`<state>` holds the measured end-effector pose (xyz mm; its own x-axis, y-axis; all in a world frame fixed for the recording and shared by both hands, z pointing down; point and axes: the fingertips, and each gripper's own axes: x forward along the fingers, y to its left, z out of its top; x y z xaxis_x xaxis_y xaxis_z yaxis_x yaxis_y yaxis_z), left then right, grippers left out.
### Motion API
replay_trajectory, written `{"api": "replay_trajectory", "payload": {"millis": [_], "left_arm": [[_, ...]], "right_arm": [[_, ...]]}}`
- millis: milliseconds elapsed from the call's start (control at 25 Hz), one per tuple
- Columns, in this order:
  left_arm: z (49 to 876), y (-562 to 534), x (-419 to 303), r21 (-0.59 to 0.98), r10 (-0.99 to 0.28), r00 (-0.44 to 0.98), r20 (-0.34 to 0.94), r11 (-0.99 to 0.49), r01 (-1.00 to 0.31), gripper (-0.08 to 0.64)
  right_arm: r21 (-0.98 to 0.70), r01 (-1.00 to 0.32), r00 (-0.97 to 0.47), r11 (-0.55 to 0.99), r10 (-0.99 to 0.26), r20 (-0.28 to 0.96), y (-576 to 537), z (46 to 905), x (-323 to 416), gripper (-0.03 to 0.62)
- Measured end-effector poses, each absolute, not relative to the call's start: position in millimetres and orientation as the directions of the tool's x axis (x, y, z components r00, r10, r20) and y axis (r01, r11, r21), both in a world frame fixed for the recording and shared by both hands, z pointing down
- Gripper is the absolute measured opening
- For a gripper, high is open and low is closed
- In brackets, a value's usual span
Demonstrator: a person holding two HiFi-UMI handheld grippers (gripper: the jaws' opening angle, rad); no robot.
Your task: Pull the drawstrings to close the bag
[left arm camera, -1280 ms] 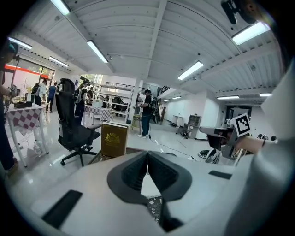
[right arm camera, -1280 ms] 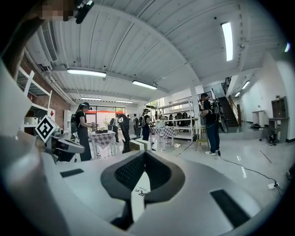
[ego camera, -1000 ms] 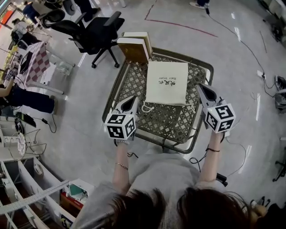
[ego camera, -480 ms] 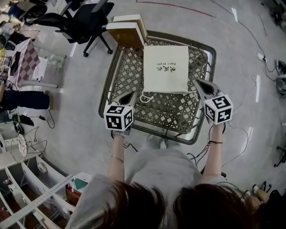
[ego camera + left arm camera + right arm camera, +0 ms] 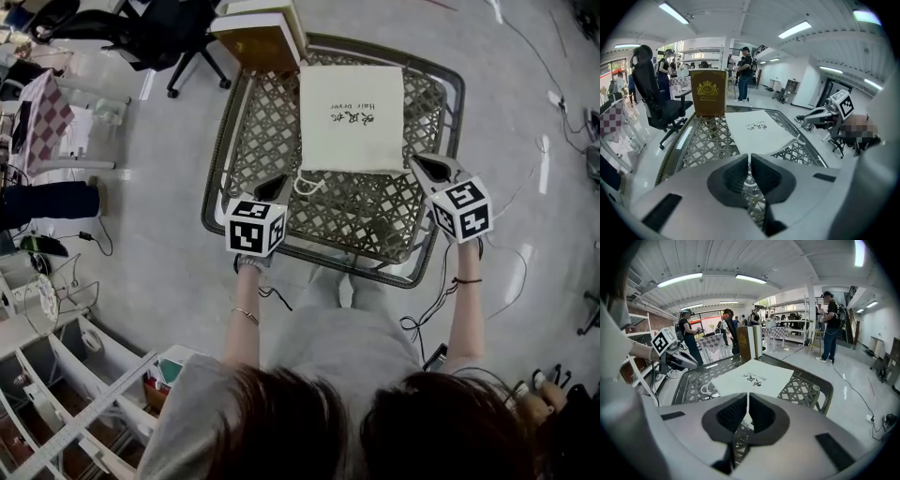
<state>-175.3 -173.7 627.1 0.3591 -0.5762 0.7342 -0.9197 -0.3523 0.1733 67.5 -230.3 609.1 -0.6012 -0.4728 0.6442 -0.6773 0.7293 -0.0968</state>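
Overhead, left gripper (image 5: 275, 186) and right gripper (image 5: 419, 165) flank the bag (image 5: 352, 117); only gripper views show fingers (image 5: 735, 177) closed, empty.

A square cream cloth bag (image 5: 352, 117) with small dark print lies flat on the lattice table (image 5: 262, 141). Its white drawstrings (image 5: 306, 185) lie slack along the near edge, looped at the left corner.

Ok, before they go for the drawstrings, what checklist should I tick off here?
1. Bag flat on the table, mouth facing the person: ok.
2. Left drawstring loop exposed: ok.
3. Right drawstring exposed: cannot tell, right gripper covers that corner.
4. Left gripper open for grasping: not ok, shut, empty.
5. Right gripper open: not ok, shut, empty.
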Motion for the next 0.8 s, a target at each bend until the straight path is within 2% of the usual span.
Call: {"api": "replay_trajectory", "payload": {"millis": [160,240,320,600,800], "left_arm": [[642.2,-178.9,-175.4,0.186,-0.556,0.384,0.737,-0.379,-0.906,0.028],[650.9,-180.2,-175.1,0.186,-0.542,0.388,0.745,-0.39,-0.902,0.034],[659.4,-182.7,-175.4,0.192,-0.535,0.389,0.75,-0.387,-0.902,0.089],[682.6,-189.4,-171.0,0.207,-0.5,0.413,0.761,-0.416,-0.885,0.127],[699.6,-191.0,-167.5,0.235,-0.453,0.425,0.784,-0.416,-0.878,0.16]], "right_arm": [[-0.086,-0.64,-0.598,0.764,-0.424,0.68,-231.8,629.2,69.3,0.035],[-0.078,-0.618,-0.589,0.783,-0.394,0.705,-231.2,640.1,71.8,0.094],[-0.068,-0.594,-0.58,0.802,-0.368,0.727,-230.7,650.8,73.8,0.103],[-0.047,-0.477,-0.553,0.878,-0.258,0.792,-221.1,680.9,73.5,0.15],[-0.062,-0.468,-0.546,0.881,-0.233,0.805,-220.9,691.4,77.8,0.175]]}}
